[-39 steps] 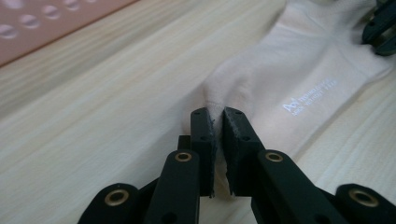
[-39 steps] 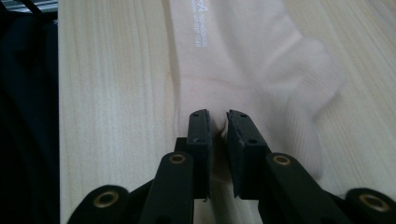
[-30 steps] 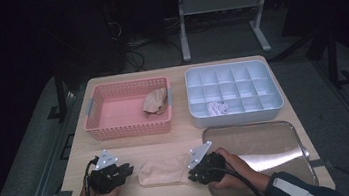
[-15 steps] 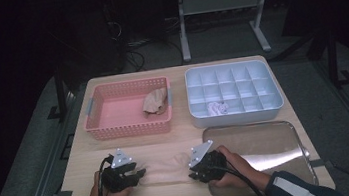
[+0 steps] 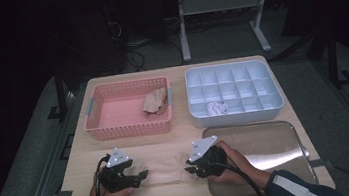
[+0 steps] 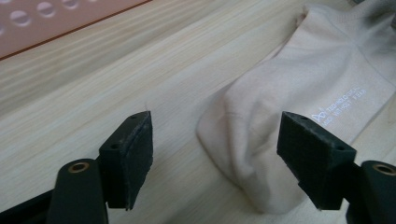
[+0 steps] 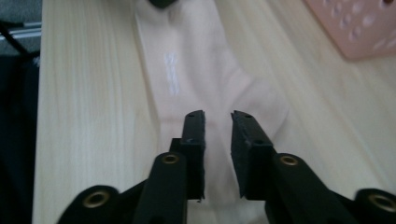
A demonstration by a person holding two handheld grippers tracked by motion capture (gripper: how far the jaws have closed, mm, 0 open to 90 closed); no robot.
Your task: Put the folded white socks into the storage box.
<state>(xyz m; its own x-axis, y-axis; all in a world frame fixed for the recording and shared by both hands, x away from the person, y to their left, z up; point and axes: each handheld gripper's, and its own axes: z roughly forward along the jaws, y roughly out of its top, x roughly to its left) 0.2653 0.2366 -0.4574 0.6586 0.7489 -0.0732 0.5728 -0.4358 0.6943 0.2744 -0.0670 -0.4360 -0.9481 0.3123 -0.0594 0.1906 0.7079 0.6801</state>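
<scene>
A pale wooden worktop [image 5: 133, 146] sits in a dark room, with a grey floor and a light metal stand behind it at the top of the high view. In the upper left of the worktop stands a pink perforated plastic basket [image 5: 113, 110] holding a crumpled beige cloth [image 5: 156, 101]; to its right is a light blue compartmented plastic tray [image 5: 264, 104] with a small white bundle [image 5: 217, 108] in one front cell. A shiny flat metal tray [image 5: 274, 143] fills the lower right.

The worktop's front edge runs just below both hands. Bare wood lies between the basket and the grippers and at the far left.

A flat beige fabric sock [image 5: 163, 167] lies low in the centre, between the two grippers. The left gripper [image 5: 139, 175] has just been opening: its jaws stand released, the sock's end between them and seemingly untouched. One second ago that gripper sat further left with more sock showing. The right gripper [image 5: 189, 168] has its jaws nearly closed over the sock's other end; they appear to pinch the fabric, though the blur leaves this unsure.
</scene>
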